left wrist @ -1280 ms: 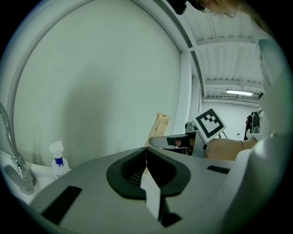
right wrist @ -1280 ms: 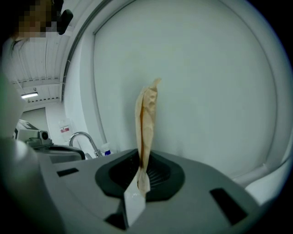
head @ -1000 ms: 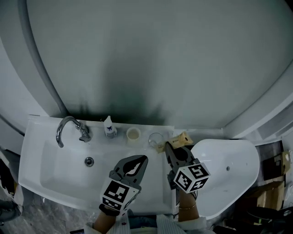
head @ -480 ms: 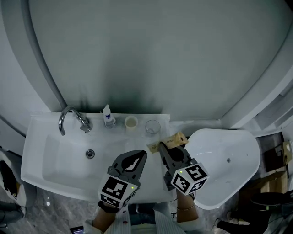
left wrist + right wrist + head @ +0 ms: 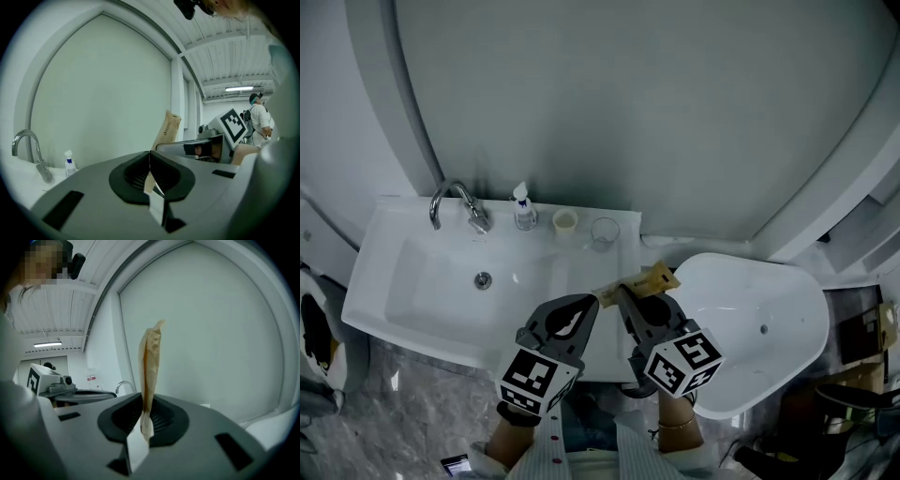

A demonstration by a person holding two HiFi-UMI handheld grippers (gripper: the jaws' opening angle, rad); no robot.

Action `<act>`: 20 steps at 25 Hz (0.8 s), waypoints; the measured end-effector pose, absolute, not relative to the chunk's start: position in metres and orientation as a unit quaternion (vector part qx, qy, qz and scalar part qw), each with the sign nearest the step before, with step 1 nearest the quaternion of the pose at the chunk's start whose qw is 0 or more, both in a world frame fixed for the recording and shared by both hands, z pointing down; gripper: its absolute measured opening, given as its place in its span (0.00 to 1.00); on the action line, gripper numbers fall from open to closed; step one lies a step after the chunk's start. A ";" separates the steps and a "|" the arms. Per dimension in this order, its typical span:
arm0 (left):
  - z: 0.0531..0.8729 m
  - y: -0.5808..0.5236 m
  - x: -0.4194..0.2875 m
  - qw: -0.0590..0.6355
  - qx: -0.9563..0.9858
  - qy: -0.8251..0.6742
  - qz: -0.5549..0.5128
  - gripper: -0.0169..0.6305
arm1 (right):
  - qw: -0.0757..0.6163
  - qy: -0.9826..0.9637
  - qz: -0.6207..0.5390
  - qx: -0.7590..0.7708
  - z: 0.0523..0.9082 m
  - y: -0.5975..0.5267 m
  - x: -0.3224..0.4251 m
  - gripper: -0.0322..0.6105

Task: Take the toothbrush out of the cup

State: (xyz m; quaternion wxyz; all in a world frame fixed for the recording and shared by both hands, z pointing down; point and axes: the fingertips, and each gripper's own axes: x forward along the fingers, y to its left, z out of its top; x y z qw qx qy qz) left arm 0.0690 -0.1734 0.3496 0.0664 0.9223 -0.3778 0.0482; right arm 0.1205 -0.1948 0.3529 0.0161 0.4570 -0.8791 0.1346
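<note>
1. Head view: the sink runs along the grey wall. On its back ledge stand the faucet, a bottle, the cup and a glass, spaced apart in a row. The toothbrush packet, long and tan, is out of the cup and well clear of it. It lies over the sink's right edge, just beside the rim of a white tub. The right gripper is clamped on it. The left gripper is close alongside, over the sink's front edge, with its tip near the packet's left end. The basin to the left is open, and marbled floor shows below the front rim.

2. Left gripper view: the jaws are pressed together. The packet rises from the right gripper just beyond them, and there is bare wall behind. The faucet and bottle are far off to the left.

3. Right gripper view: the jaws pinch the packet's lower end. It stands upright, free along both long edges, in front of the plain wall.
</note>
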 end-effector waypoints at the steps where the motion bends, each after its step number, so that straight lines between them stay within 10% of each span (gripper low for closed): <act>1: 0.348 -0.168 0.070 0.064 0.921 -0.380 0.047 0.05 | 0.015 -0.880 0.133 0.455 0.352 -0.189 0.122 0.12; 20: 0.332 -0.108 0.076 0.048 0.917 -0.393 0.048 0.05 | 0.005 -0.897 0.125 0.425 0.337 -0.122 0.121 0.12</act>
